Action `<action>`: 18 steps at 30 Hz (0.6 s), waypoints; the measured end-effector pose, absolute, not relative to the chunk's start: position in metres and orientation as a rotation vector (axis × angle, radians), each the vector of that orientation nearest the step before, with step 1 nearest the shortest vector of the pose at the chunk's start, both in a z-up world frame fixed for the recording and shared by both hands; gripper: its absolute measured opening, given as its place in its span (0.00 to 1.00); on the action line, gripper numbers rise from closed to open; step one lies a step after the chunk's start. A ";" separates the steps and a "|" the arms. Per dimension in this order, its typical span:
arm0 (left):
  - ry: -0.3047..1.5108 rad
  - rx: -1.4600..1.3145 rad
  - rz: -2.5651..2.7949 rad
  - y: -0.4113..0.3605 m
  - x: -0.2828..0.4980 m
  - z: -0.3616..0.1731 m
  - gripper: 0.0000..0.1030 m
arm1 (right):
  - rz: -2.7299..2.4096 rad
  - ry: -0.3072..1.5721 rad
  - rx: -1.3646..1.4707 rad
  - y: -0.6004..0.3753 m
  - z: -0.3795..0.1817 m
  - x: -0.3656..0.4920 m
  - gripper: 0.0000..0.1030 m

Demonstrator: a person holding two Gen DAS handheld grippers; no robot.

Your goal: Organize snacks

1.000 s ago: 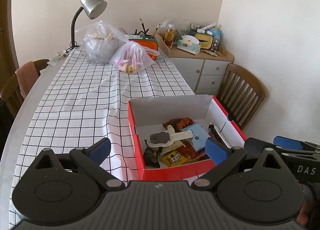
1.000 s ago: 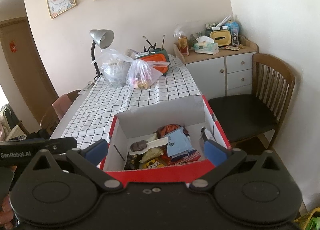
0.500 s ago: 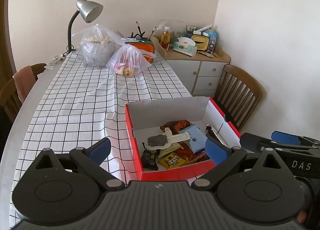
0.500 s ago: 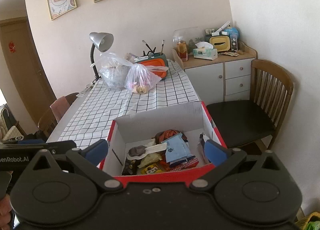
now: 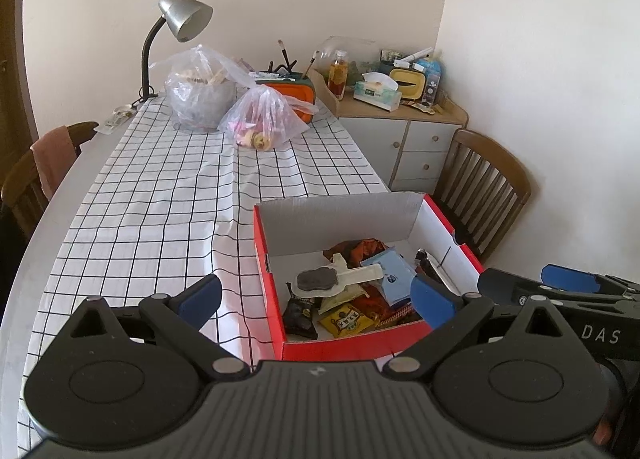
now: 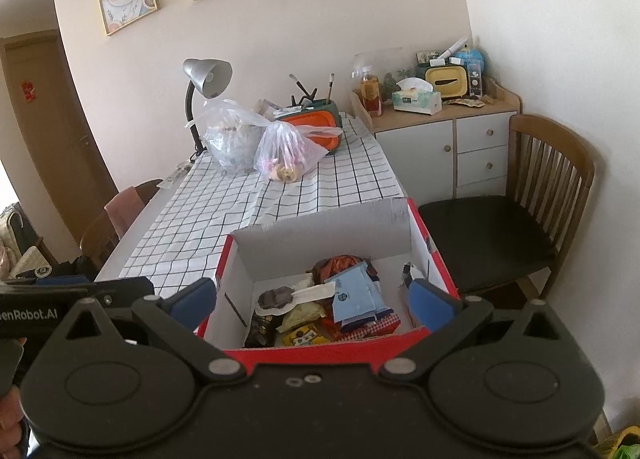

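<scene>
At the far left edge of the desk (image 5: 60, 227) a wooden chair (image 5: 24, 179) carries a pink cloth, and the checked tablecloth (image 5: 160, 195) runs away toward a silver desk lamp (image 5: 182, 19) and two clear plastic bags (image 5: 204, 95) near the wall. The left gripper (image 5: 316, 295) hangs above the near end of the desk, its jaws spread wide with nothing between them. Just right of the cloth's centre fold sits the red box (image 5: 344, 345) at the near right corner of the desk, and the snacks (image 5: 348, 291) lie heaped inside it: a yellow packet, a dark packet, a pale blue packet and orange wrappers. The right gripper (image 6: 312, 297) is held over the box's near wall, jaws likewise spread and empty. Further right stand a white cabinet (image 6: 448, 151) and another wooden chair (image 6: 532, 195).
</scene>
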State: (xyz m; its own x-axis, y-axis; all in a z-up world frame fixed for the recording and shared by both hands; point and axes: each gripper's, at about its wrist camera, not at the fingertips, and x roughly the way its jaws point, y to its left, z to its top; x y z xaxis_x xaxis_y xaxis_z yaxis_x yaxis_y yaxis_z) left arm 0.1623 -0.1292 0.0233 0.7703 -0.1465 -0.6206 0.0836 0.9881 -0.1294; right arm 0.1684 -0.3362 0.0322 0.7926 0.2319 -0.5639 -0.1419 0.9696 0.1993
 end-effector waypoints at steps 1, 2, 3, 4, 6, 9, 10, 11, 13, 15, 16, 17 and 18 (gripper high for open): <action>0.683 -0.097 -0.123 -0.129 0.163 0.023 0.98 | 0.203 0.627 0.150 -0.337 0.032 0.169 1.00; 0.685 -0.098 -0.121 -0.130 0.163 0.022 0.98 | 0.203 0.629 0.151 -0.337 0.031 0.170 1.00; 0.688 -0.099 -0.120 -0.131 0.164 0.022 0.98 | 0.203 0.631 0.151 -0.338 0.031 0.171 1.00; 0.691 -0.102 -0.120 -0.132 0.165 0.021 0.98 | 0.203 0.633 0.152 -0.338 0.031 0.172 1.00; 0.697 -0.106 -0.119 -0.133 0.166 0.020 0.98 | 0.204 0.637 0.154 -0.338 0.030 0.173 1.00; 0.702 -0.108 -0.115 -0.136 0.168 0.019 0.98 | 0.208 0.644 0.157 -0.341 0.029 0.175 1.00; 0.704 -0.109 -0.114 -0.137 0.169 0.018 0.98 | 0.208 0.646 0.157 -0.342 0.028 0.176 1.00; 0.706 -0.111 -0.112 -0.138 0.169 0.018 0.98 | 0.209 0.649 0.157 -0.343 0.028 0.177 1.00; 0.710 -0.112 -0.108 -0.140 0.170 0.016 0.98 | 0.211 0.655 0.155 -0.345 0.026 0.179 1.00; 0.713 -0.113 -0.099 -0.141 0.171 0.015 0.98 | 0.216 0.660 0.154 -0.346 0.025 0.181 1.00; 0.714 -0.115 -0.094 -0.141 0.171 0.015 0.98 | 0.219 0.662 0.152 -0.346 0.024 0.183 1.00; 0.714 -0.117 -0.090 -0.142 0.172 0.015 0.98 | 0.222 0.662 0.151 -0.346 0.024 0.184 1.00; 0.715 -0.119 -0.087 -0.142 0.172 0.014 0.98 | 0.225 0.664 0.151 -0.347 0.024 0.185 1.00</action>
State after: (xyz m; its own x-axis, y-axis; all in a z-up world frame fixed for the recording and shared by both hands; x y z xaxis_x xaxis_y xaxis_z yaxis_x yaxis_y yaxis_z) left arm 0.1717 -0.1416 0.0145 0.7517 -0.1201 -0.6485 0.0386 0.9896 -0.1385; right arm 0.1852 -0.3466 0.0236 0.7650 0.2539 -0.5919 -0.1577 0.9649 0.2101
